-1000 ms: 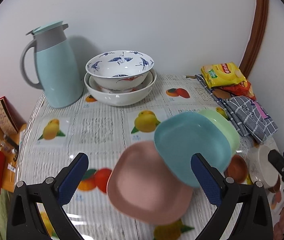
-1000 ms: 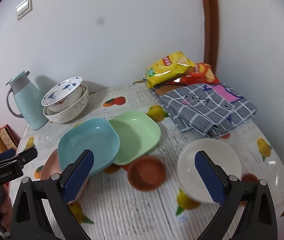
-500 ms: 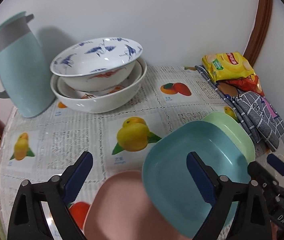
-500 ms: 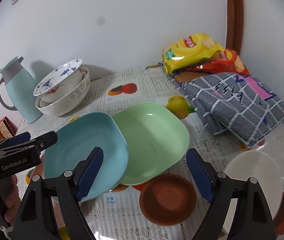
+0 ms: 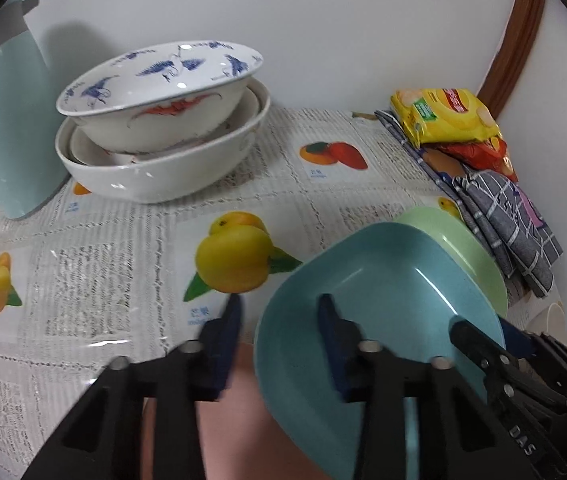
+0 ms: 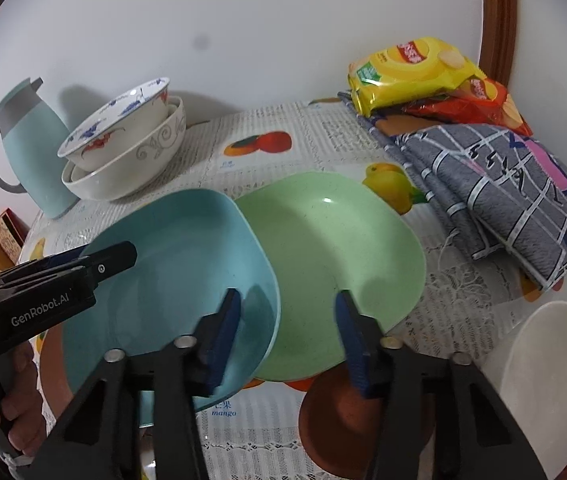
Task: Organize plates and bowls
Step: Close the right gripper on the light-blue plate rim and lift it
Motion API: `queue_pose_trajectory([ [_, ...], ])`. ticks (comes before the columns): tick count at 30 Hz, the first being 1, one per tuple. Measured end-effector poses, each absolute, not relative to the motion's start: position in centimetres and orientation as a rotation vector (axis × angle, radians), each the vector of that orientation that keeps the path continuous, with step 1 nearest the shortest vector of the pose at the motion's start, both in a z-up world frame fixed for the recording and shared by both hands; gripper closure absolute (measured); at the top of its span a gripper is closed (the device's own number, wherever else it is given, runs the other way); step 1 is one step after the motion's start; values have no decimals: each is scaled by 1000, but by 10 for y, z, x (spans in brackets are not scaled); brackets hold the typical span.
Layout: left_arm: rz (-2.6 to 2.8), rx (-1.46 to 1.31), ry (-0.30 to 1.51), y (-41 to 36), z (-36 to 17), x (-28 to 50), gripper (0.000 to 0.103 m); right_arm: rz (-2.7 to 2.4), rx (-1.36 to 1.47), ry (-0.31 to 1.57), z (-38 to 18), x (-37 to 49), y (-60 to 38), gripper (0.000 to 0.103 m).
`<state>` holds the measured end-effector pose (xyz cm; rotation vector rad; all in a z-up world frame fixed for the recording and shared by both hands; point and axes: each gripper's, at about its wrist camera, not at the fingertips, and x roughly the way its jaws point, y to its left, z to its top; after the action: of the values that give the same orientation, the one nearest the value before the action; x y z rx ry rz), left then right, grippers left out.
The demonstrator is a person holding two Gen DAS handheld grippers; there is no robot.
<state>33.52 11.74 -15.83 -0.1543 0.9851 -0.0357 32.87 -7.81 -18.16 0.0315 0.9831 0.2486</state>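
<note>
Closing both sets of jaws, we straddle the blue plate (image 5: pixel 383 300): left gripper (image 5: pixel 279 316) over its left rim, right gripper (image 6: pixel 287 312) over the rim overlapping the green plate (image 6: pixel 335 248), neither pressing yet, ready for stacking.
</note>
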Motion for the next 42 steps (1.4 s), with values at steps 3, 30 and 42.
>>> queue_pose_trajectory([
  [3,-56,-162,972,116,-157,332,85,260,52,987,-185,329,-78,90],
  [30,-102,-218,795,88,-51,200,87,228,149,830,-76,206,-124,91],
  [42,-57,-227,756,83,-32,149,87,253,153,780,-45,162,-131,92],
])
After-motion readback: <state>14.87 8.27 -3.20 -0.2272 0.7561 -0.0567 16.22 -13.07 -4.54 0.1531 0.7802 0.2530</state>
